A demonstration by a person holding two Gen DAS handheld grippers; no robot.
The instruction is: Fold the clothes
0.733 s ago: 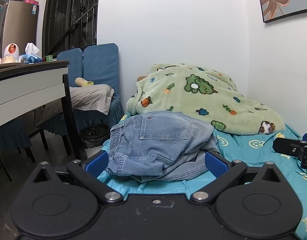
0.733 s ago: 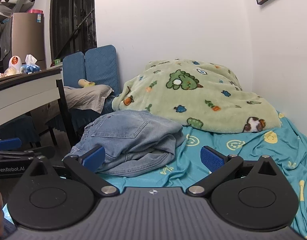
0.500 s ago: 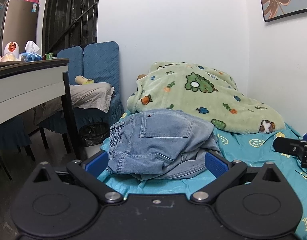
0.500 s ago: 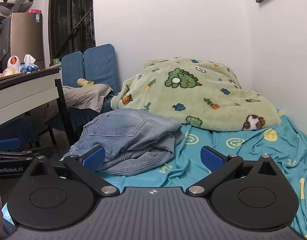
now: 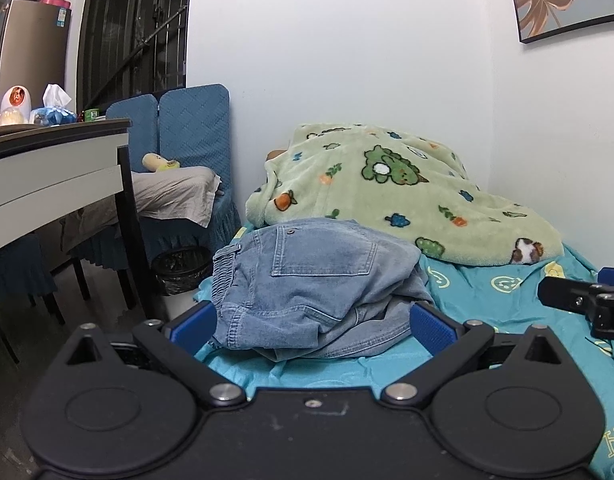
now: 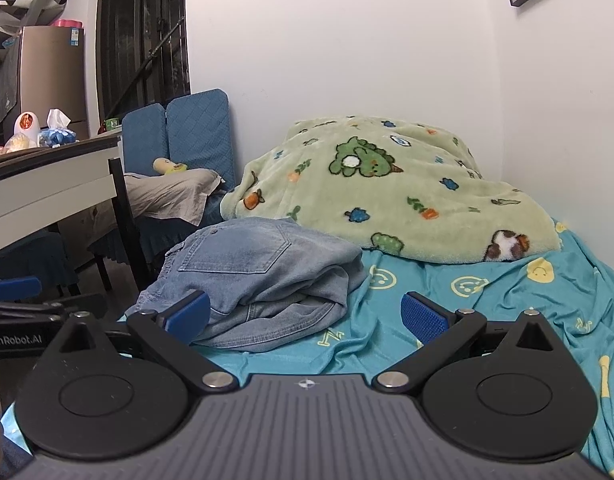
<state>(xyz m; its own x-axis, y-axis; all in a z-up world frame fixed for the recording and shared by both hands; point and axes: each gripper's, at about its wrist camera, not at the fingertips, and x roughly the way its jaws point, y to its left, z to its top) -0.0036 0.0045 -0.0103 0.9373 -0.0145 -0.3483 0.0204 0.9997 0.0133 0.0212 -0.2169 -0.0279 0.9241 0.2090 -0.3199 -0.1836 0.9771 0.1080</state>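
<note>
A folded pair of light blue denim jeans point(image 5: 311, 280) lies on the teal smiley-print bed sheet point(image 5: 487, 284), back pocket up; it also shows in the right wrist view point(image 6: 259, 276). My left gripper point(image 5: 313, 326) is open and empty, its blue pads level with the jeans' near edge, a little short of it. My right gripper point(image 6: 305, 316) is open and empty, to the right of the jeans, over the sheet point(image 6: 487, 300). Each gripper shows at the edge of the other's view.
A green cartoon blanket point(image 5: 395, 196) is heaped at the bed's far end against the wall. A desk point(image 5: 55, 168) stands left, with blue-covered chairs point(image 5: 187, 136), a grey cloth and a black bin point(image 5: 183, 268) between desk and bed. The right wall is close.
Both grippers have dropped slightly and drifted; the scene sits a little higher in both views. The jeans have not moved. Both grippers stay open.
</note>
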